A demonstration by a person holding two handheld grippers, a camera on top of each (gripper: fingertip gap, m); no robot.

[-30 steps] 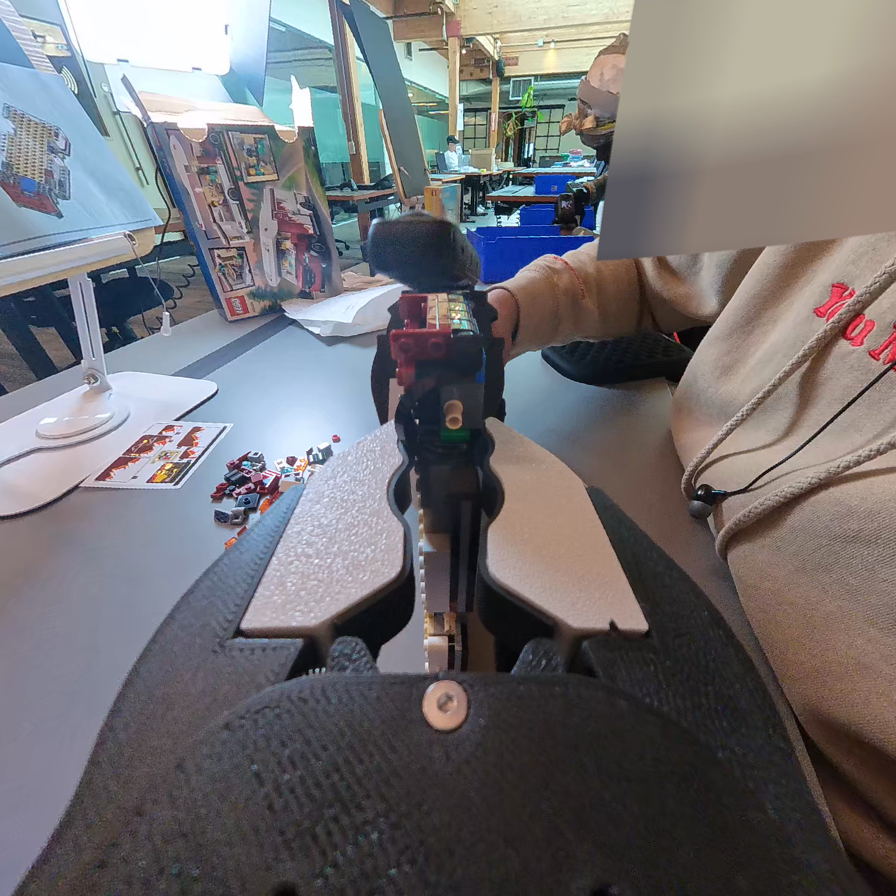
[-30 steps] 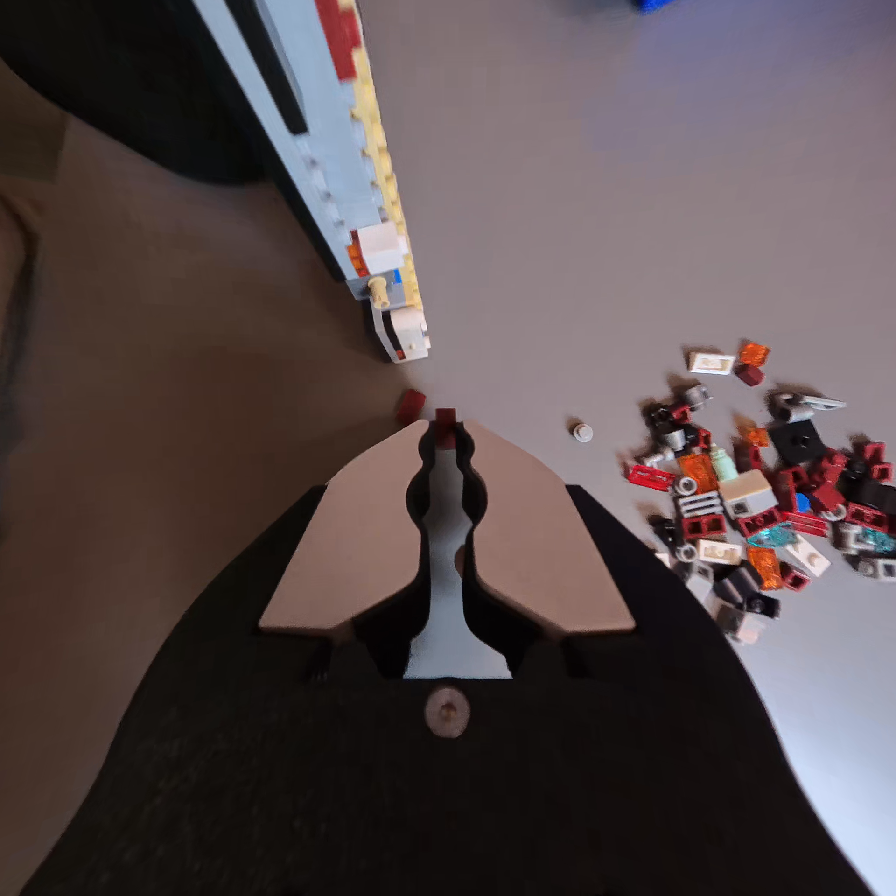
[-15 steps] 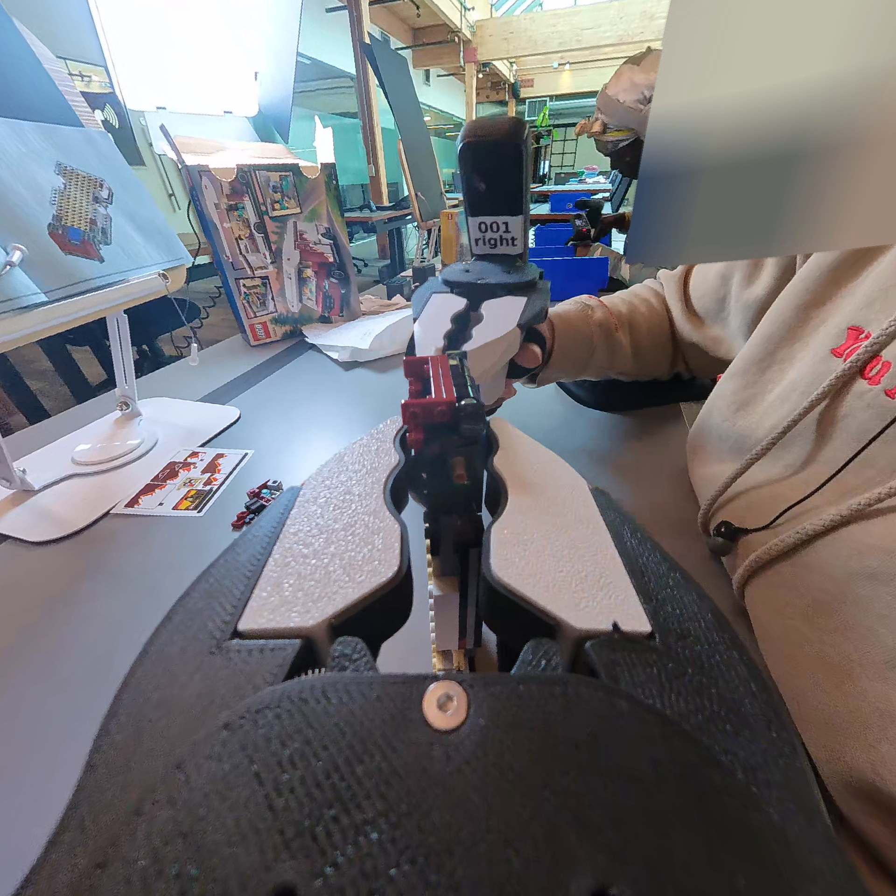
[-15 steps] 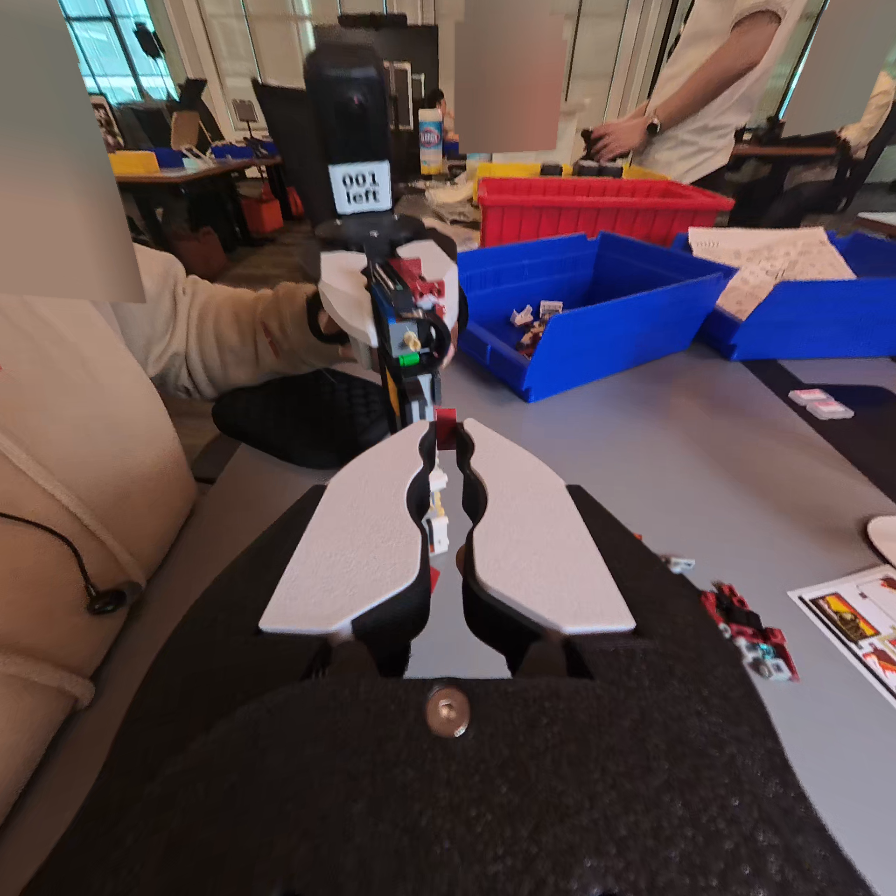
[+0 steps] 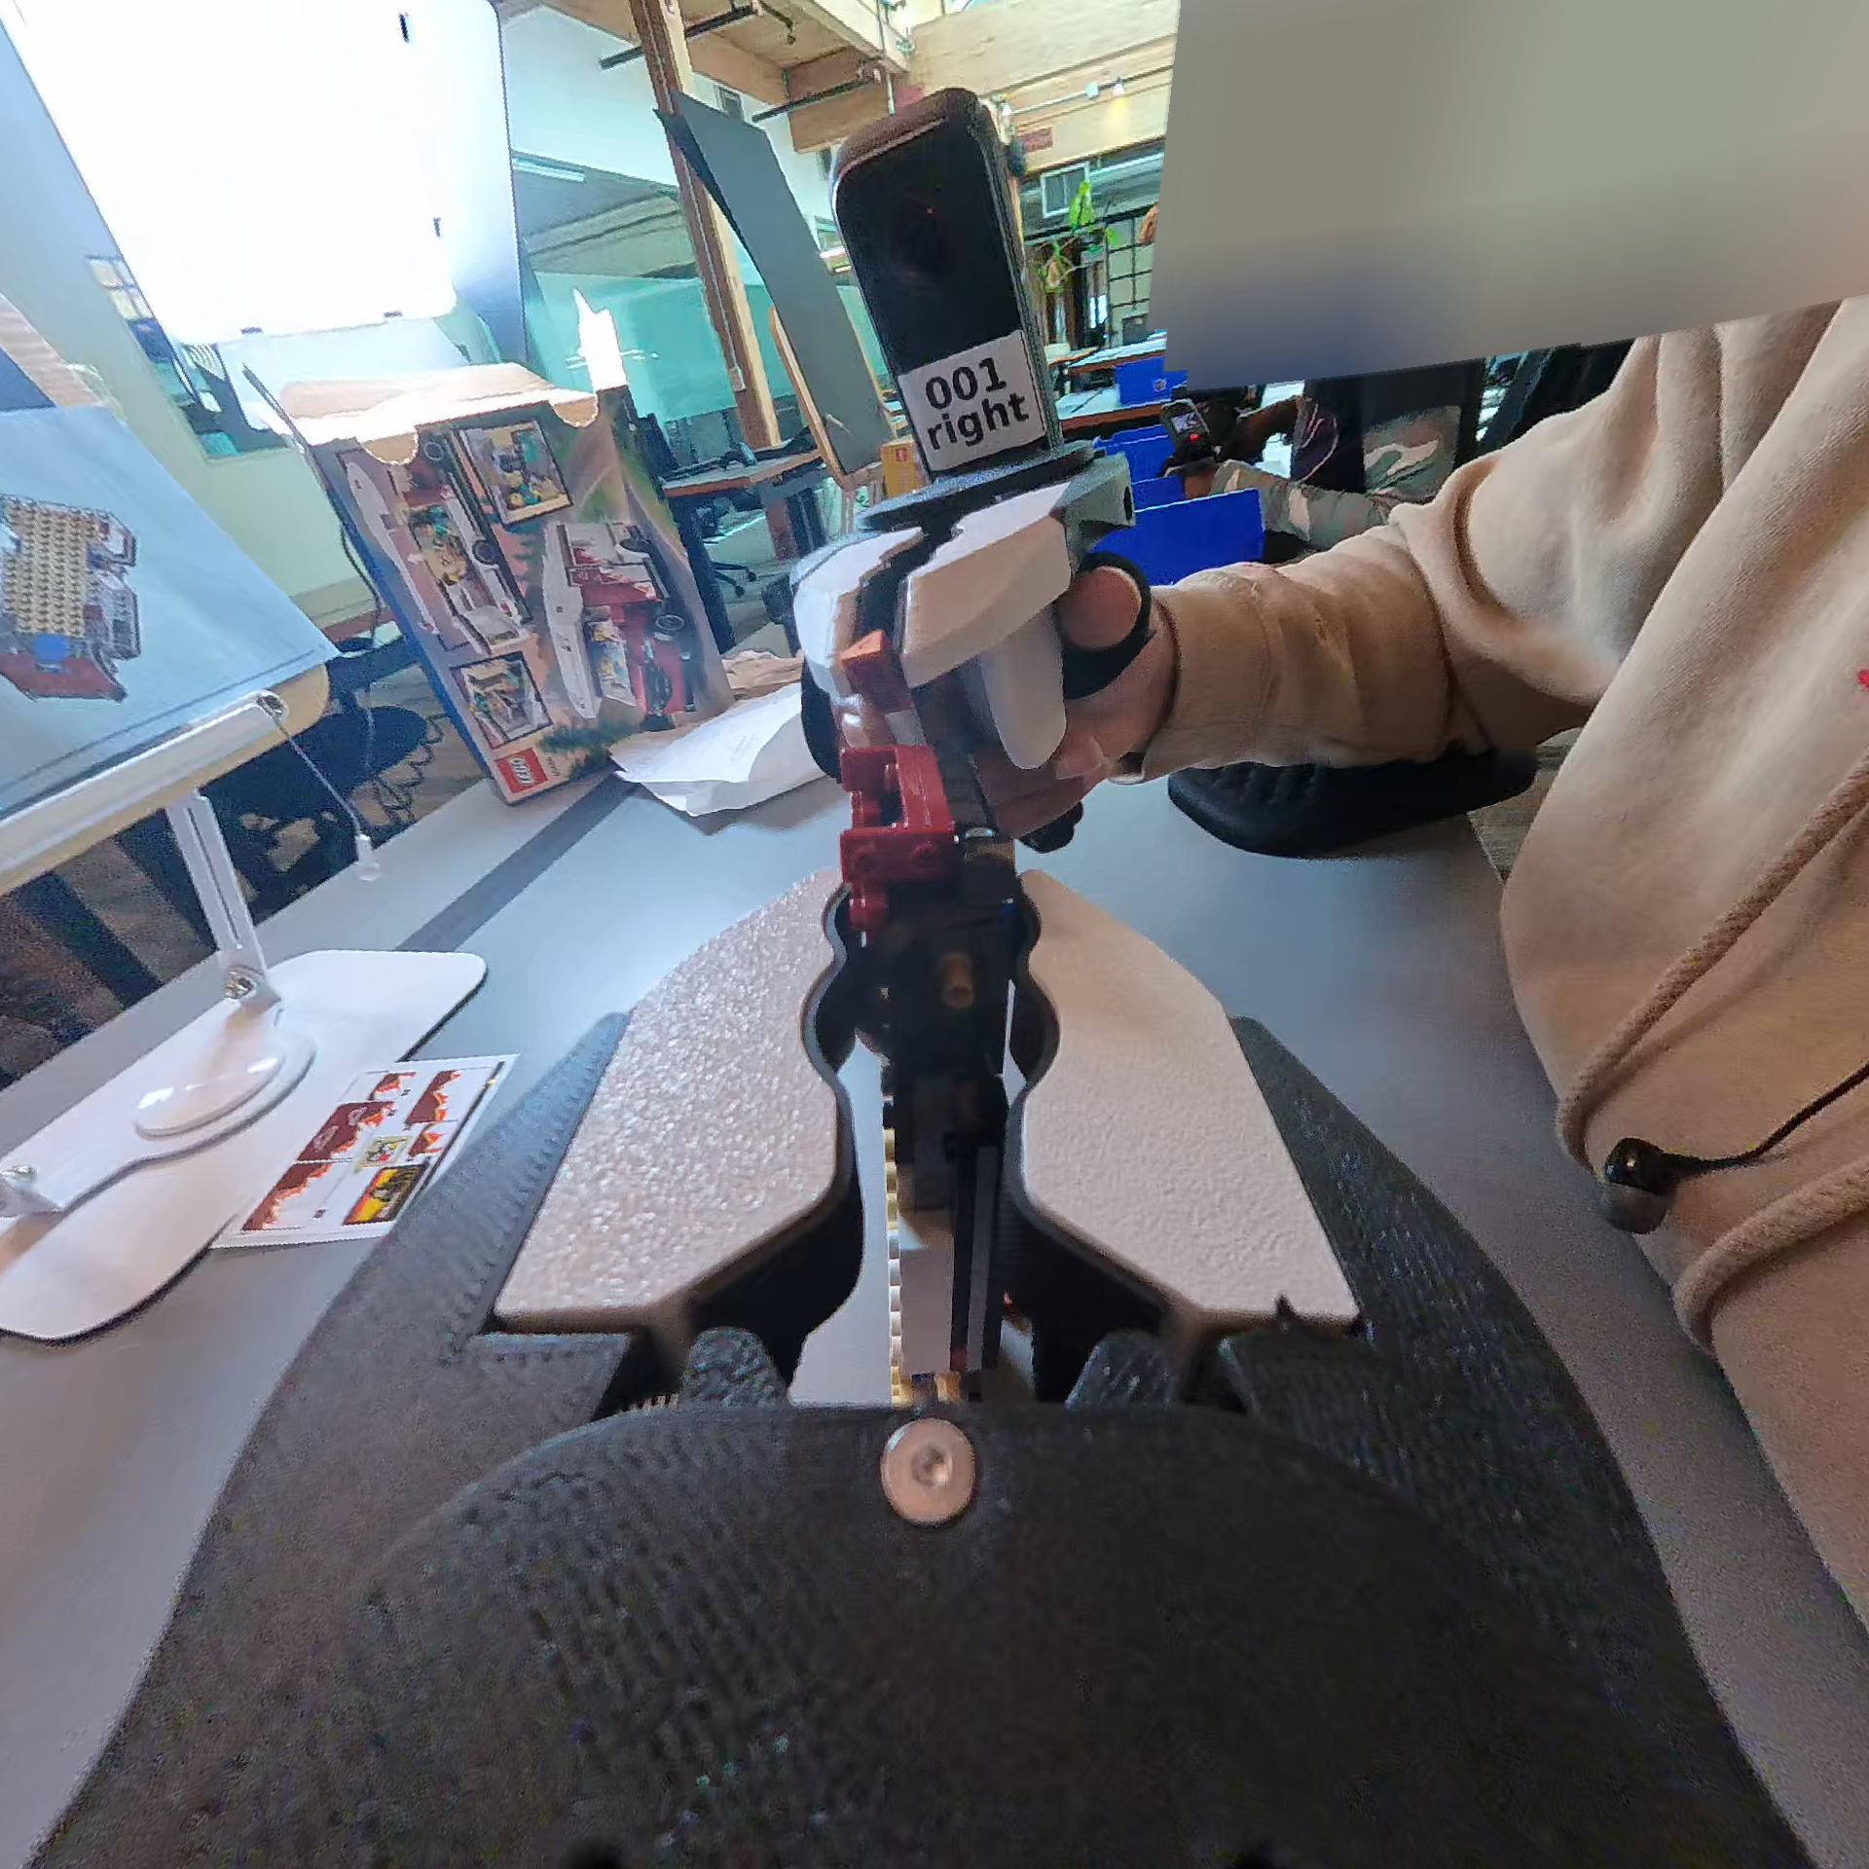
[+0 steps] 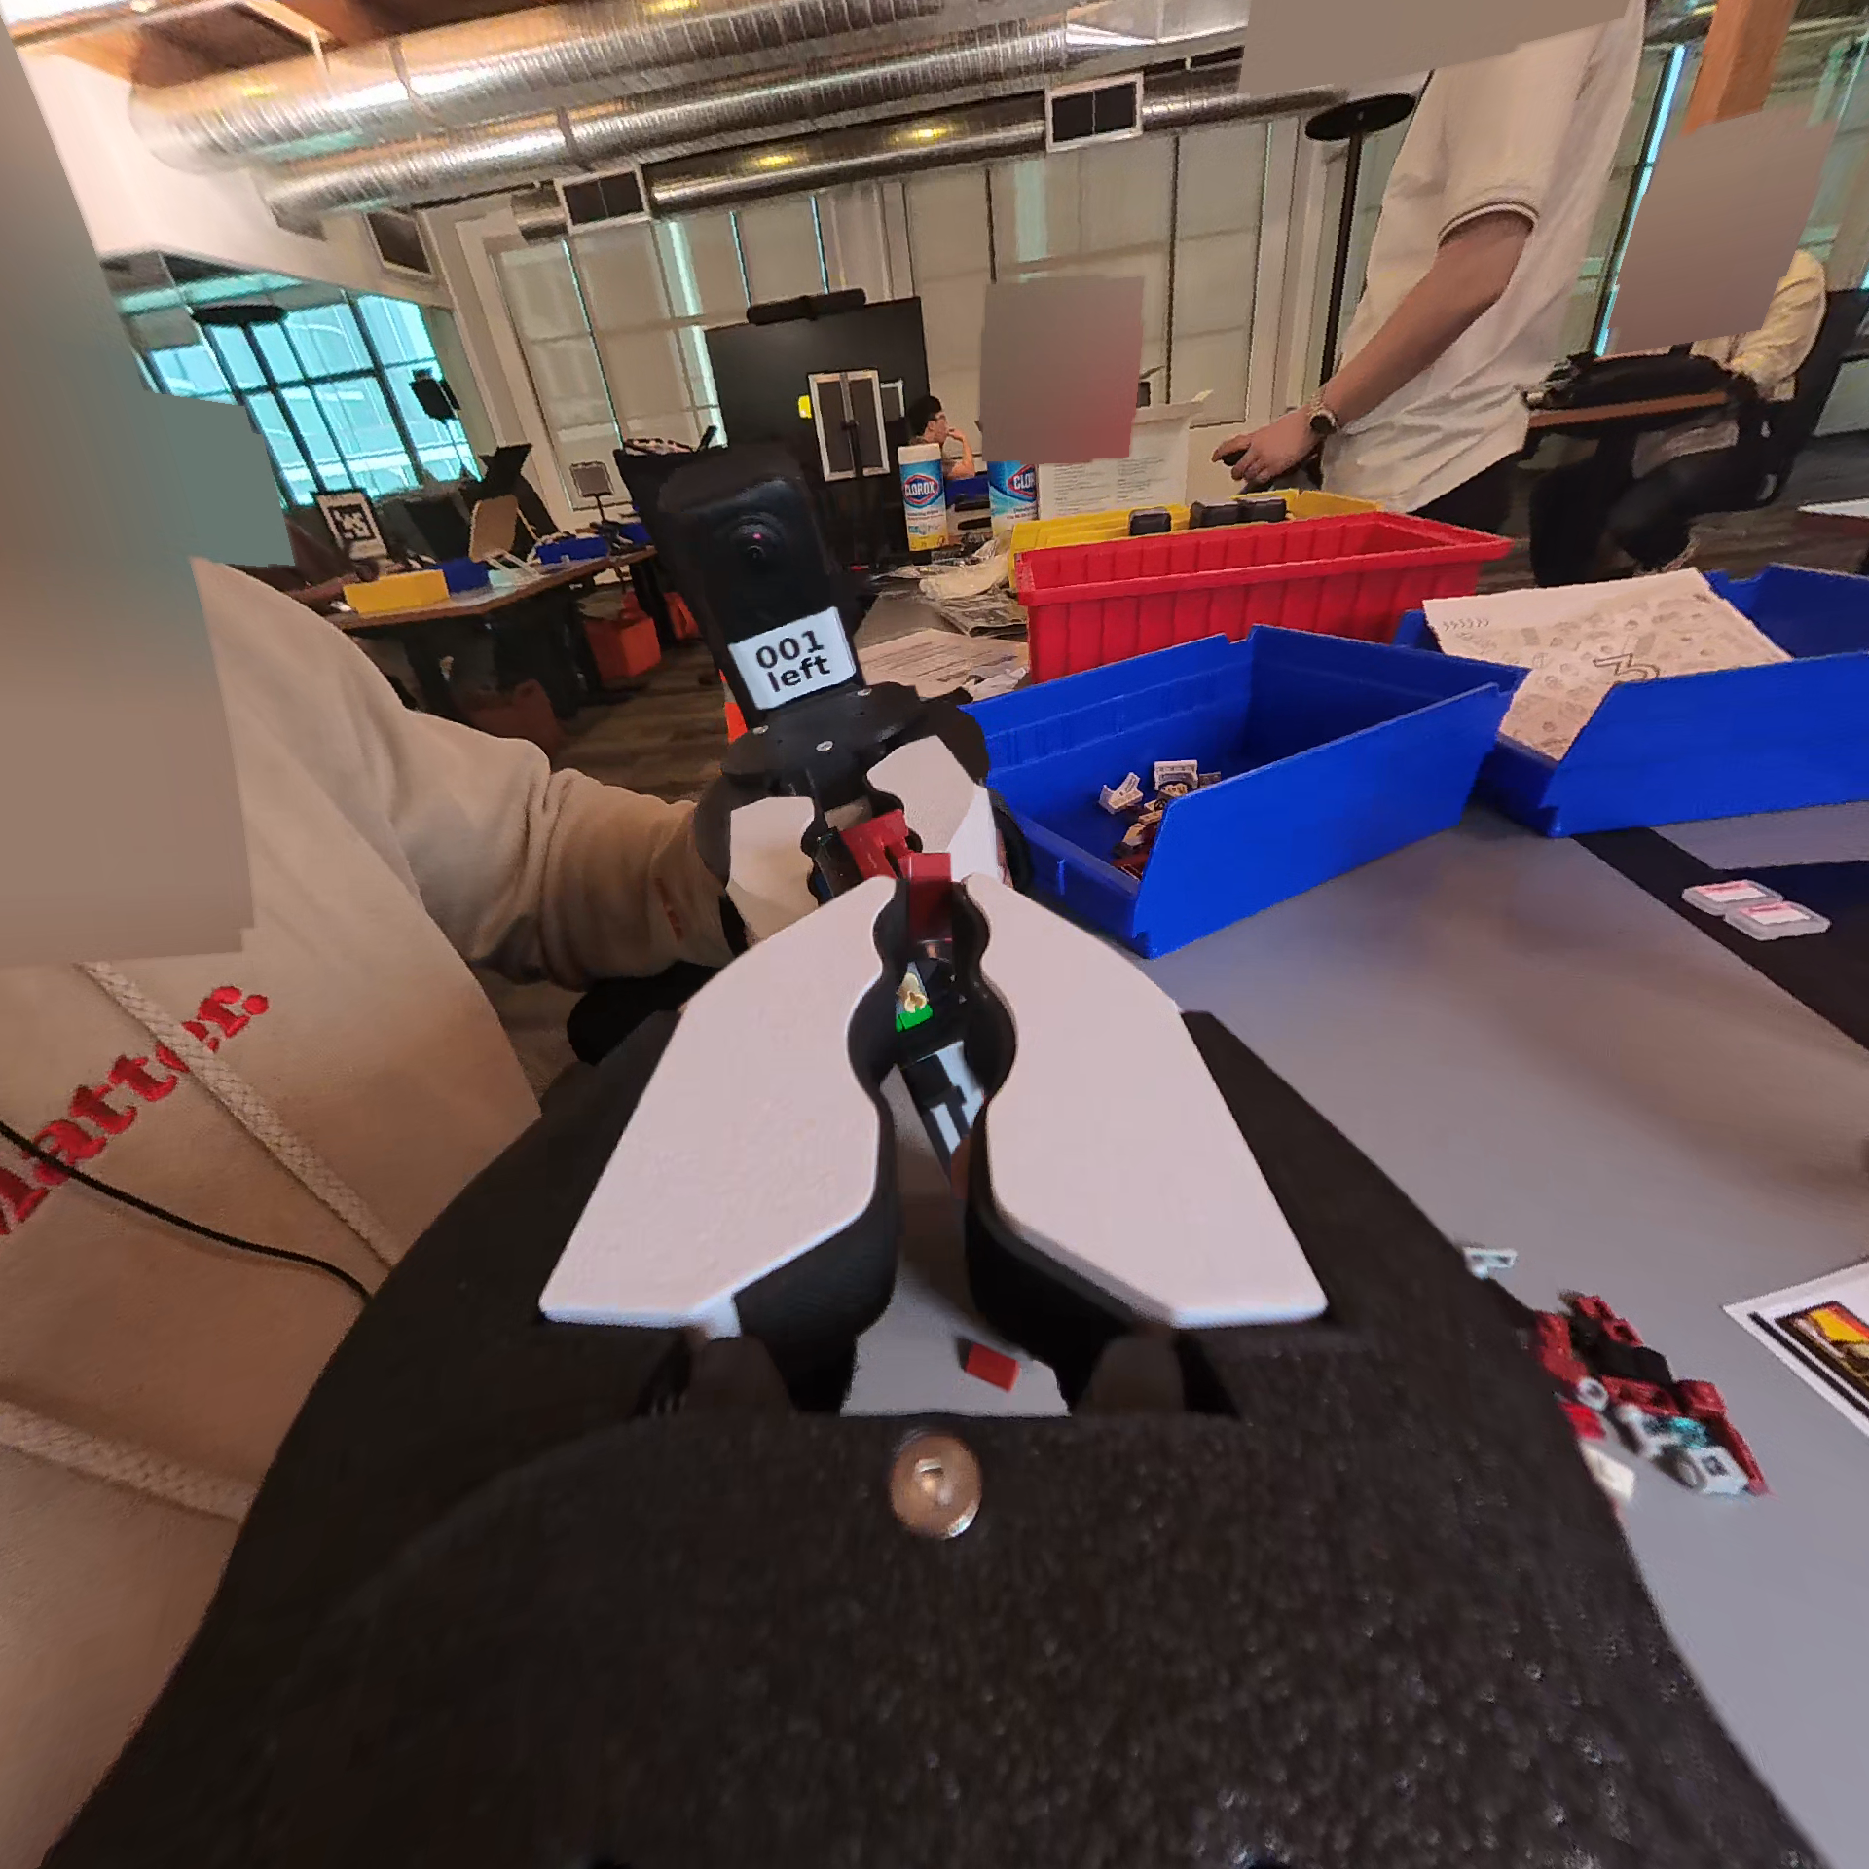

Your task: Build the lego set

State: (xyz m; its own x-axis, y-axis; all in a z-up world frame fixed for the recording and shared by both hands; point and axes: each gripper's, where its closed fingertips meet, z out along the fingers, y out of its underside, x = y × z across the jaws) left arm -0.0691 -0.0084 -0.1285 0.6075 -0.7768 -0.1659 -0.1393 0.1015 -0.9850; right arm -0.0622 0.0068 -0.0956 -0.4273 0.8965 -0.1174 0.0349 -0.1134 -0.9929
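My left gripper point(image 5: 925, 900) is shut on a long brick model point(image 5: 951, 1193) of black, grey and white bricks. The model runs along the jaws, and its red end point(image 5: 898, 829) sticks out past the fingertips. My right gripper point(image 6: 925, 892) is shut on a small dark red brick point(image 6: 930, 878) pinched at its very tips. It holds that brick just off the model's red end point(image 6: 872, 837), facing the left gripper point(image 6: 870, 809). In the left wrist view, the right gripper point(image 5: 890, 627) comes in from above with the small brick point(image 5: 872, 662) close over the model.
A pile of loose bricks point(image 6: 1638, 1401) and one small red piece point(image 6: 991, 1365) lie on the grey table point(image 6: 1416, 1062). Blue bins point(image 6: 1315, 809) and a red bin point(image 6: 1244, 597) stand behind. A sticker sheet point(image 5: 374, 1153), white stand point(image 5: 202, 1113) and printed box point(image 5: 526, 587) are at the left. A person's beige sleeve point(image 5: 1669, 708) is at the right. Across from one pair of fingers to the other is roughly 4 cm.
My right gripper rose from the table with the small red brick in its tips and came up to the model's red end. My left gripper kept its hold and tilted the model upward.
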